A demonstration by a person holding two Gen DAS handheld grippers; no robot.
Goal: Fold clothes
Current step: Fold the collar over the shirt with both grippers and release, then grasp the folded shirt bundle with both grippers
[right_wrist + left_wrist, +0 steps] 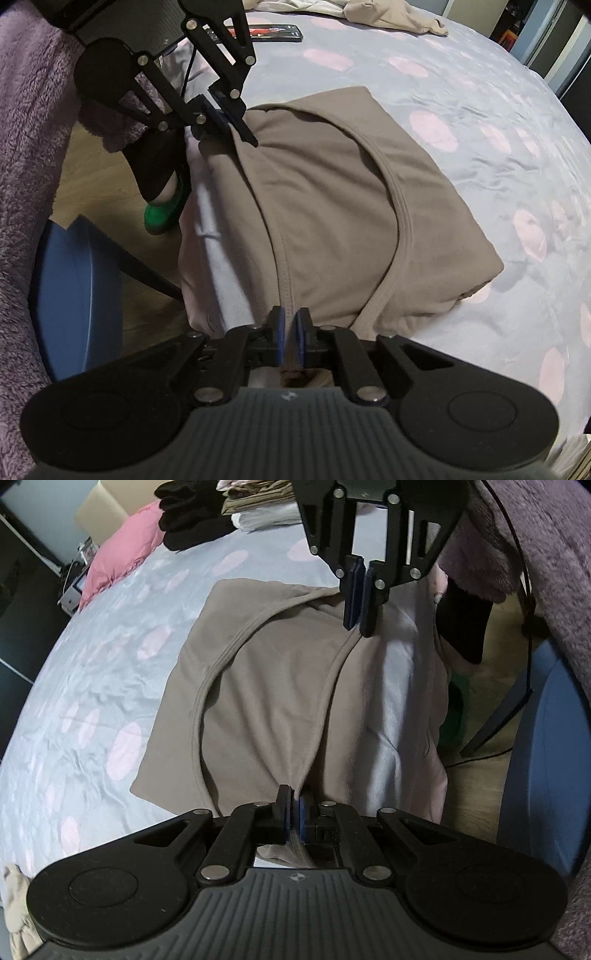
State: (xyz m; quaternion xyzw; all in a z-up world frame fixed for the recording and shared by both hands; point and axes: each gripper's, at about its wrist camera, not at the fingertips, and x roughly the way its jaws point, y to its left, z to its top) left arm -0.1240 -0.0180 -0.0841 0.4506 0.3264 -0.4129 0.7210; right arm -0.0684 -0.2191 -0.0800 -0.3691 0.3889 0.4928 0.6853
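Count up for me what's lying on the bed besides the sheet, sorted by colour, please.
Taupe: 1, the top both grippers hold.
Pink: 1, a pillow.
Black: 2, a stack of folded clothes and a phone.
Khaki: 1, a folded pile.
White: 1, a folded piece.
Beige: 1, a loose garment.
Total: 7.

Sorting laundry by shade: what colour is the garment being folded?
Taupe, a greyish brown garment, plain with no pattern; clearest in the right wrist view.
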